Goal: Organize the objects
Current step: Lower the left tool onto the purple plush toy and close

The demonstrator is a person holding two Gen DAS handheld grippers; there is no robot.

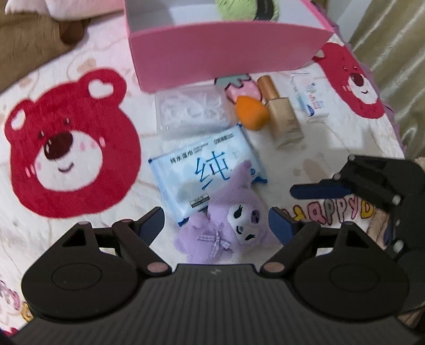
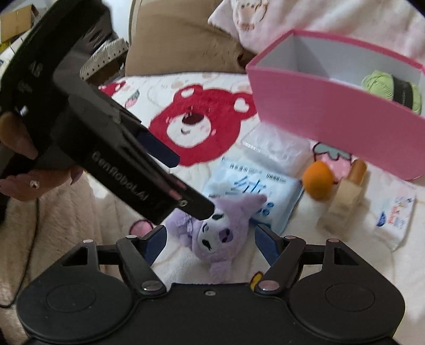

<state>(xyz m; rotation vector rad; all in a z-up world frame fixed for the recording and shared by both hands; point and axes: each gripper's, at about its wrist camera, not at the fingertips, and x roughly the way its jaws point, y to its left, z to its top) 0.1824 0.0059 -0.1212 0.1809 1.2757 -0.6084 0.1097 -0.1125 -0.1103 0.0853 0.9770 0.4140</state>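
A purple plush doll [image 1: 233,225] lies face up on the bear-print blanket, partly over a blue wet-wipes pack [image 1: 202,169]. My left gripper [image 1: 215,223] hangs over it, open, a pad on either side of the doll with gaps showing. My right gripper [image 2: 211,238] is open too and straddles the same doll [image 2: 217,233] from the other side. One blue pad [image 1: 318,190] of the right gripper shows in the left wrist view. In the right wrist view, the left gripper [image 2: 186,183] reaches down from the upper left, held by a hand [image 2: 18,164].
A pink box [image 1: 228,53] at the back holds green yarn [image 1: 247,9]. In front of it lie a clear plastic pack [image 1: 191,111], an orange sponge [image 1: 252,112], a gold-capped bottle [image 1: 284,119], a strawberry pouch [image 1: 239,87] and a white packet [image 1: 310,100].
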